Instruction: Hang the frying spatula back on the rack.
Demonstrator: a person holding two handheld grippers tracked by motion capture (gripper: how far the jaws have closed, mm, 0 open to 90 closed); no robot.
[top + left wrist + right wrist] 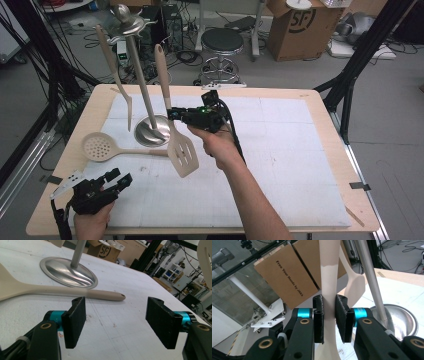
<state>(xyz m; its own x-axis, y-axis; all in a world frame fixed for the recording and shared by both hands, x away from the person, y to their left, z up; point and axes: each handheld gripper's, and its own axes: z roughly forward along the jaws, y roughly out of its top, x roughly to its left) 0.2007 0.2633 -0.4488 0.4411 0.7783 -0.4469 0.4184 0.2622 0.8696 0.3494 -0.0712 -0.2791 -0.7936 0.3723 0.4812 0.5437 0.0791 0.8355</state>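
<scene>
The right gripper (173, 114) was clamped on the spatula (181, 150); the left gripper (121, 178), jaws apart, faced the skimmer (100, 146).

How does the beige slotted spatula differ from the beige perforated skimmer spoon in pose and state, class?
The beige slotted spatula hangs upright off the table, clamped by the right gripper; the beige perforated skimmer spoon lies flat on the white mat, ungripped. The spatula's head has long slots; the skimmer's round head has small holes. Both are beige, long-handled kitchen tools.
</scene>
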